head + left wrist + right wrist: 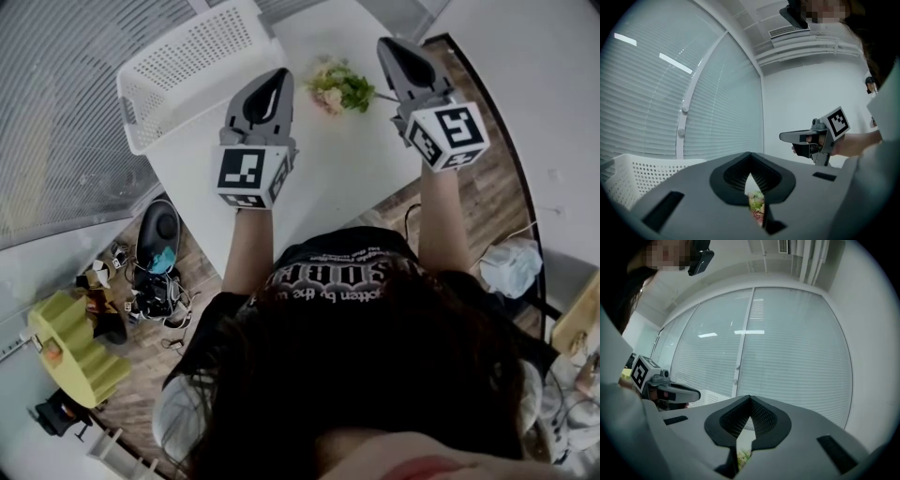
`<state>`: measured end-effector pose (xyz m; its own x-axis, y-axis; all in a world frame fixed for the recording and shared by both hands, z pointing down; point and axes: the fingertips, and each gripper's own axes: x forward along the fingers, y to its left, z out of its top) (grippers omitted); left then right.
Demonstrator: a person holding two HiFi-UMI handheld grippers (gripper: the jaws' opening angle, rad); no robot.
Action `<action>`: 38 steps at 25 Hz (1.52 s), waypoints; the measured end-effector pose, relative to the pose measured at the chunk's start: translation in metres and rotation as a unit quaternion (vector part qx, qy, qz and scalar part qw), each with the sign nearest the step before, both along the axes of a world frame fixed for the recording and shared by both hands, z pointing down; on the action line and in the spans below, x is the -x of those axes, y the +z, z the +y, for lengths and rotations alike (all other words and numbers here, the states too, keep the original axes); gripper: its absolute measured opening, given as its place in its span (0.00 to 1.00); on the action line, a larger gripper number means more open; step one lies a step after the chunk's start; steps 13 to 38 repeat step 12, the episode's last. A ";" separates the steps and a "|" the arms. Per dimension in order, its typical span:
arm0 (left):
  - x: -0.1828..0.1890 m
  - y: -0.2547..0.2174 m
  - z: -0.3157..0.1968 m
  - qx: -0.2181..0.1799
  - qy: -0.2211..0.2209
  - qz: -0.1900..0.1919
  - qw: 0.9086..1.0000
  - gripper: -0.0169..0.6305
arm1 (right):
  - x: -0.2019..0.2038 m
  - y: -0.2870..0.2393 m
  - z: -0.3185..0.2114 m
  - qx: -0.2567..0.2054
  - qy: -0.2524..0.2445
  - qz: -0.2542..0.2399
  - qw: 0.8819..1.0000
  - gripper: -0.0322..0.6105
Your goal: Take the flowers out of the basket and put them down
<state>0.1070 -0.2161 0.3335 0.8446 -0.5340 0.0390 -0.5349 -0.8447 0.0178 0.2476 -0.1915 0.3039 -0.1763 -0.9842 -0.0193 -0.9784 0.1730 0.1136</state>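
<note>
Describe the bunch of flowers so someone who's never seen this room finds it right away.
Start at the white table with the white perforated basket at its far end. The flowers lie on the tabletop right of that basket, outside it. They are the only coloured thing there: a small pink-and-cream bunch with green leaves.

You stand at a white table [347, 178] on a brown wood floor [487, 187]. Big windows [787, 348] with white blinds are in front of you.

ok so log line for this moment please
flowers: on table, outside basket | left gripper: shut, empty, left of flowers | right gripper: shut, empty, right of flowers
</note>
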 end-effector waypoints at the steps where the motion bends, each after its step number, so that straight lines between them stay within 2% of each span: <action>1: 0.001 0.000 0.000 0.001 -0.001 0.000 1.000 0.03 | 0.000 0.000 0.000 0.000 0.000 0.001 1.000 0.09; 5: 0.003 0.003 -0.002 0.011 -0.007 -0.009 1.000 0.03 | 0.000 0.002 -0.002 0.004 0.000 -0.004 1.000 0.09; 9: 0.002 0.001 -0.005 -0.004 -0.004 0.014 1.000 0.03 | -0.002 0.005 -0.004 0.004 0.001 -0.003 1.000 0.09; 38: 0.003 0.002 -0.006 -0.003 -0.004 0.010 1.000 0.03 | -0.004 0.006 -0.005 0.006 0.003 -0.002 1.000 0.09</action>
